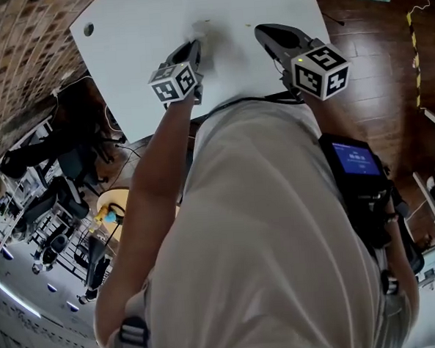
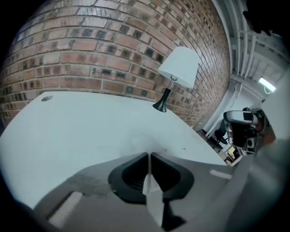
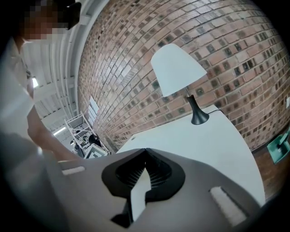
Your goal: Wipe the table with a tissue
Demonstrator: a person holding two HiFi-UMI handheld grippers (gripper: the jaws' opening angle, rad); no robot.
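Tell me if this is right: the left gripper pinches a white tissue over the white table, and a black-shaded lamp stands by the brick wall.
Not quite. The shade of the lamp is white; only its stem and foot are black, as the left gripper view shows. The rest holds: the left gripper pinches the tissue over the table.

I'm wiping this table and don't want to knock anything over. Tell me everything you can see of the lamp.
The lamp has a plain white, cone-shaped shade, a slim metallic-looking stem and a dark flared base. It stands upright near the far end of the white table, close to the brick wall. A thin dark cord seems to run from its base. Only the table touches it.
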